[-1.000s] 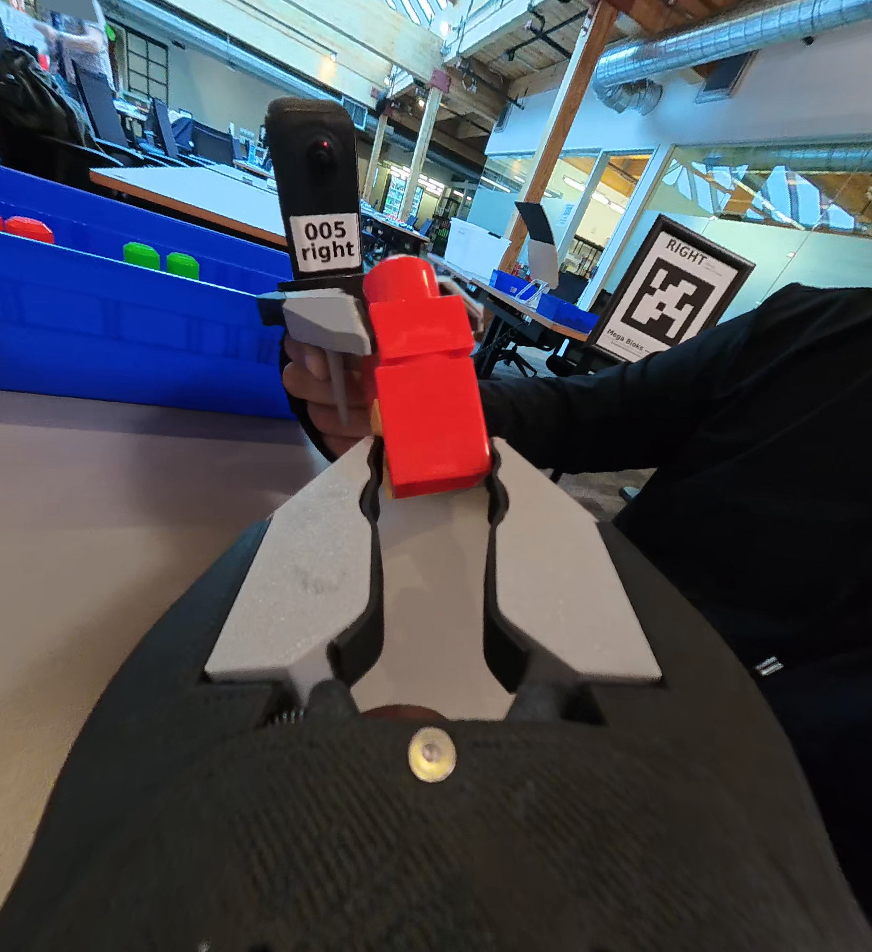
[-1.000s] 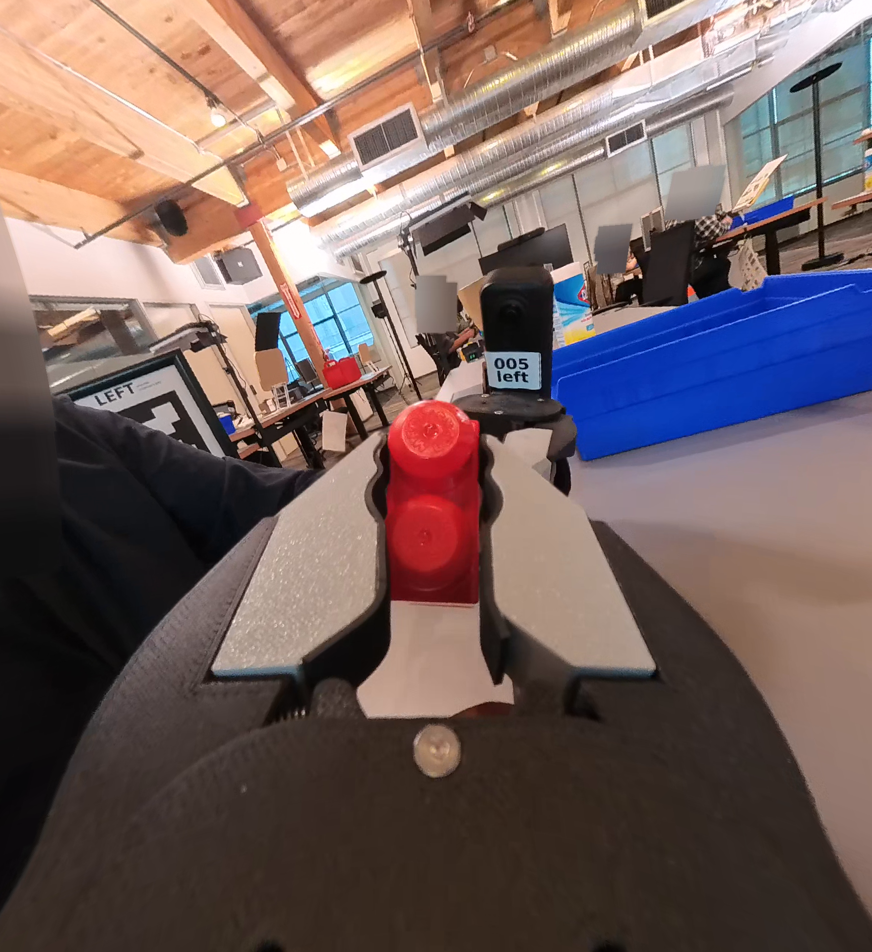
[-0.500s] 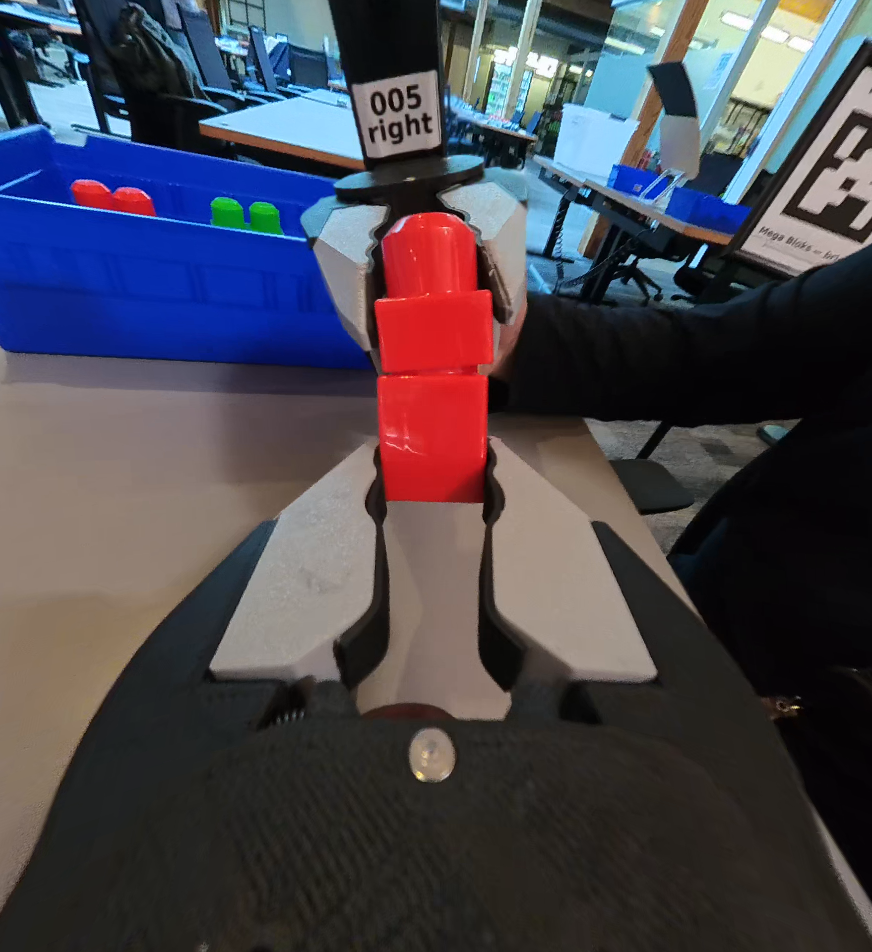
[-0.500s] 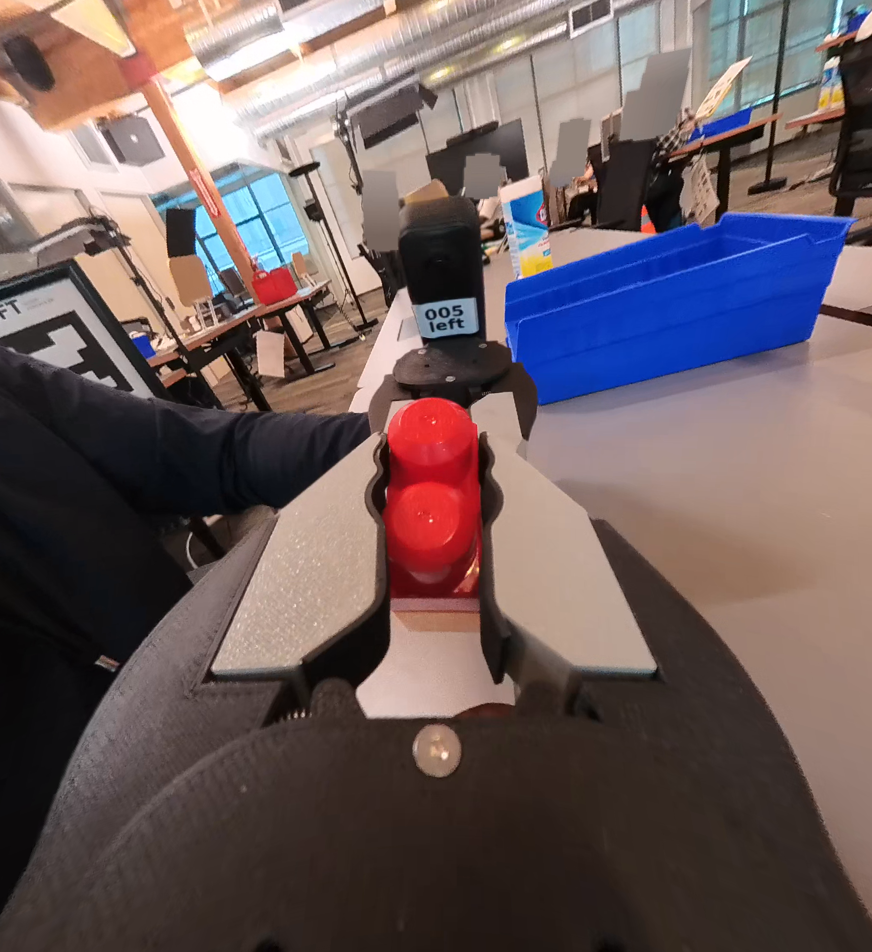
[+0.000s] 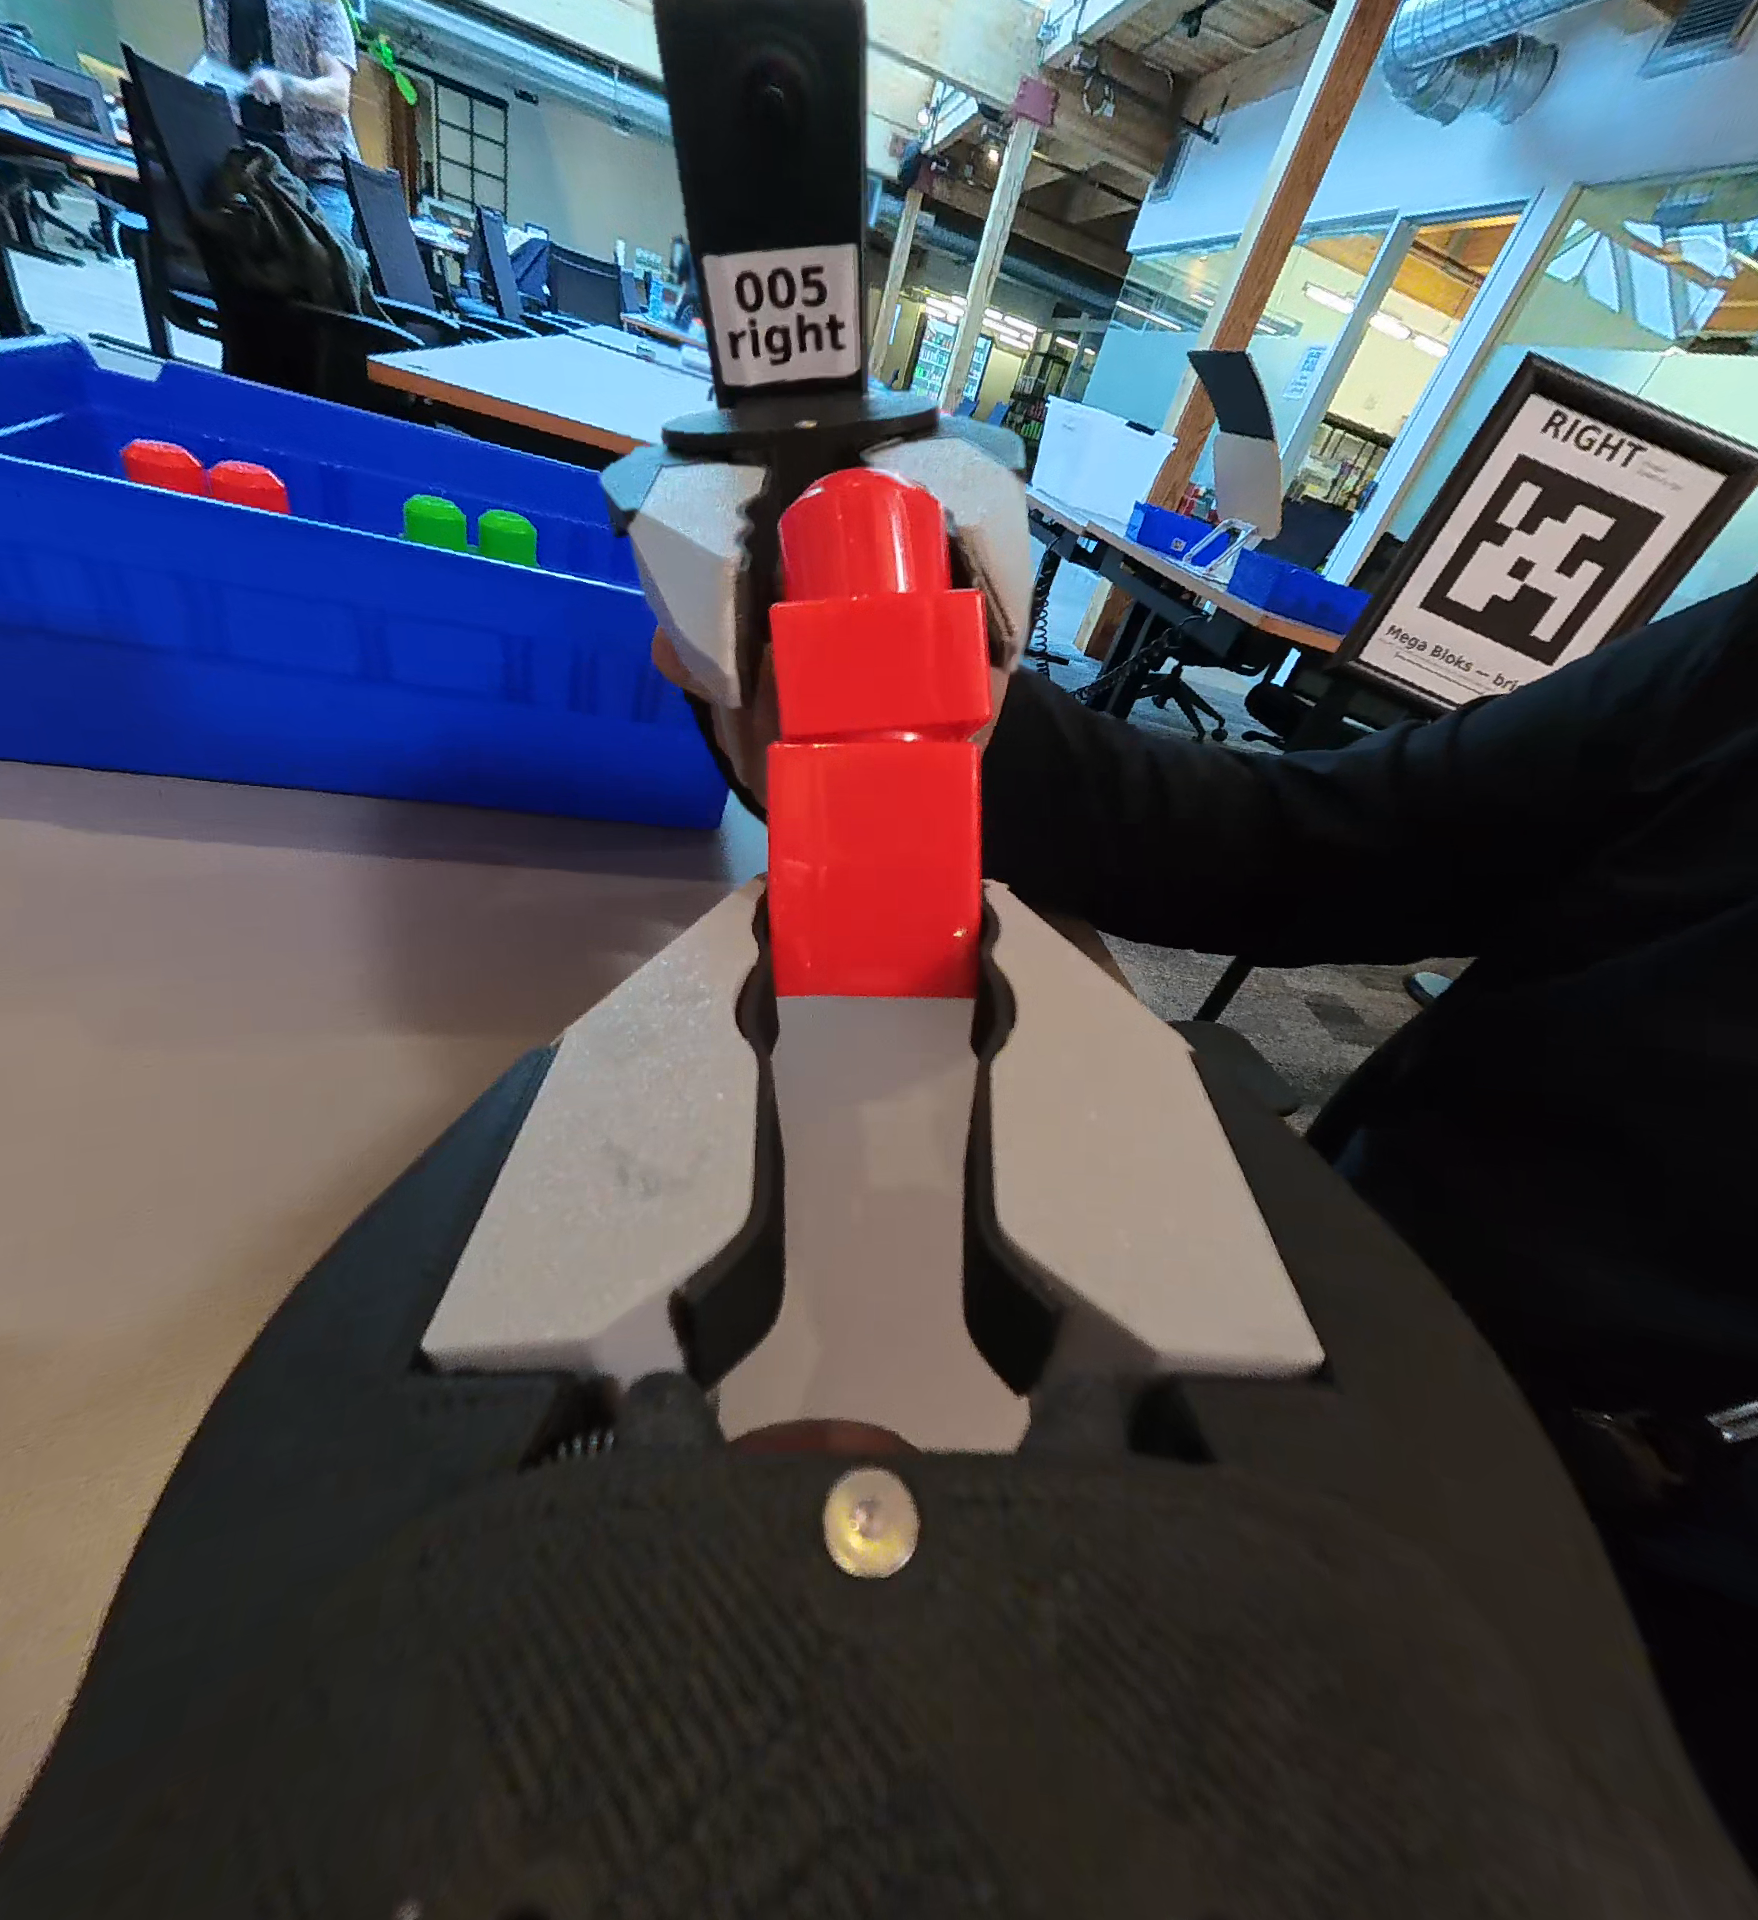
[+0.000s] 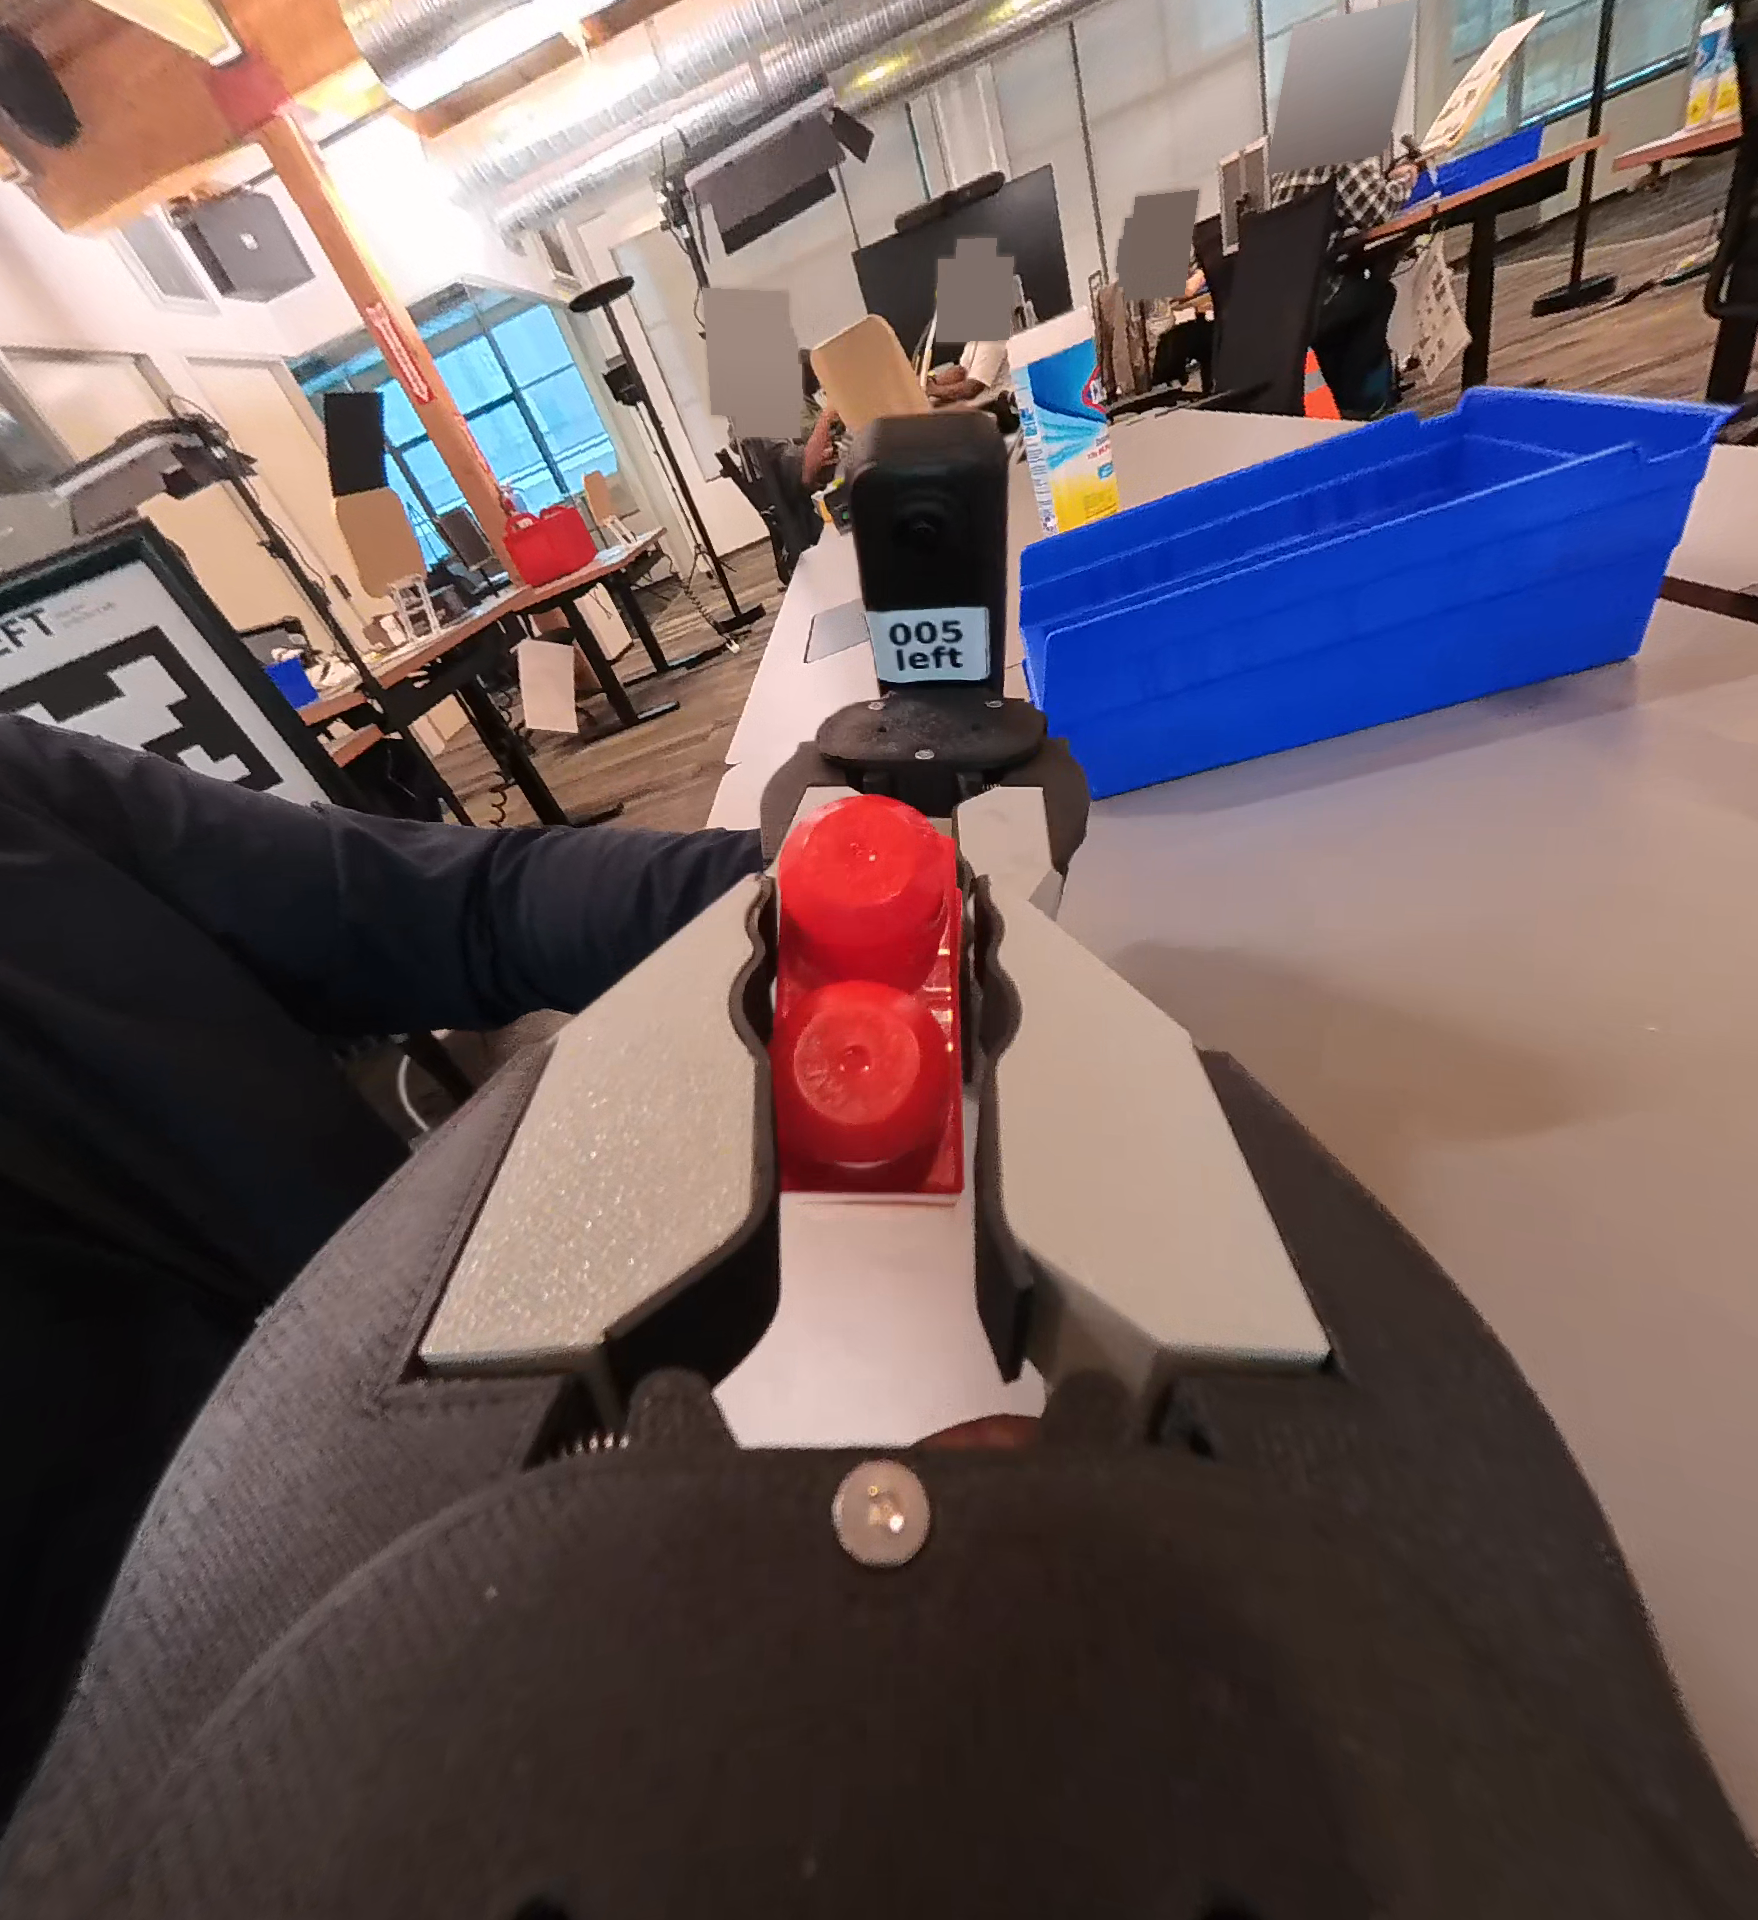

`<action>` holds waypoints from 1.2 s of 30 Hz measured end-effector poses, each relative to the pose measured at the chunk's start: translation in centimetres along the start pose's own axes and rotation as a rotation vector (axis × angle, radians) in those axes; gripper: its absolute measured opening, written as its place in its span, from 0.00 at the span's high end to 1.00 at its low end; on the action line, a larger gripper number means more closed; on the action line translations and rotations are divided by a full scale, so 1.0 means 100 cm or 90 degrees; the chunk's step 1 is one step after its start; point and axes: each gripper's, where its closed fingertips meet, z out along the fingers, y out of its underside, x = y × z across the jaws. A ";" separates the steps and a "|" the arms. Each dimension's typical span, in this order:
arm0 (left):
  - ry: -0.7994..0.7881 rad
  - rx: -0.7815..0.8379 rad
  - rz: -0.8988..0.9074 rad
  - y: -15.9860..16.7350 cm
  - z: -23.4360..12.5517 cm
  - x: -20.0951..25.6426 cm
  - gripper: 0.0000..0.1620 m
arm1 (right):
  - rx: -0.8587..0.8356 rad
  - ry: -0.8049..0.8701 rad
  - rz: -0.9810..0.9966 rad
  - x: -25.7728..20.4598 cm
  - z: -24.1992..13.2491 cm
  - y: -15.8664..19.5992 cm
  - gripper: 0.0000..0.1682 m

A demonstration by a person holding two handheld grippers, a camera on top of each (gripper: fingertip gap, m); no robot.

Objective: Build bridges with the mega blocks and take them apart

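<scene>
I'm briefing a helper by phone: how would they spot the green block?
Find the blue bin standing on the grey table, beyond the two grippers. Two blocks show over its near wall; the green block is the one on the right, nearer the grippers, while its neighbour is red.

two stacked red blocks (image 5: pixel 873 821) between left gripper (image 5: pixel 873 935) and right gripper (image 5: pixel 854 561), above grey table (image 5: pixel 231 1039)
</scene>
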 end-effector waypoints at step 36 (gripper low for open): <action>-0.031 -0.016 -0.005 0.004 0.004 -0.007 0.80 | -0.056 0.020 0.001 0.006 -0.017 0.017 0.81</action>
